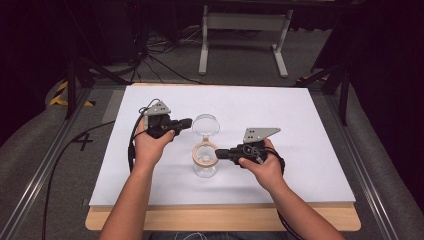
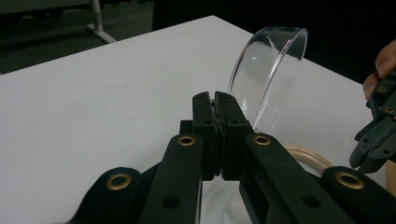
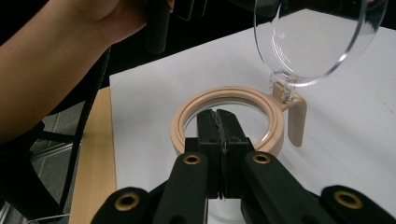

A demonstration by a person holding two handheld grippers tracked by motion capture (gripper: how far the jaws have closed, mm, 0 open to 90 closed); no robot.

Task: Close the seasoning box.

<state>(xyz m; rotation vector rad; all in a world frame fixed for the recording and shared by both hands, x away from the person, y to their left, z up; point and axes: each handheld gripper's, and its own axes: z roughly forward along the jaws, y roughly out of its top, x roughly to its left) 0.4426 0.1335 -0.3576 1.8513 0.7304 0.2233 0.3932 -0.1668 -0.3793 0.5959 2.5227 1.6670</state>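
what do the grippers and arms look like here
Both grippers, left and right, are black with two jaws, brass-coloured rivets and a grey three-cornered plate on top. A black cable trails from each. The forearms are bare, no sleeves in view.

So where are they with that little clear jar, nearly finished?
The clear lid already stands swung open on its hinge above the jar. In hand: the left gripper pinches the lid's edge, and the right gripper clamps the jar's tan rim, steadying it. What remains is unclear; probably filling, emptying or reclosing it.
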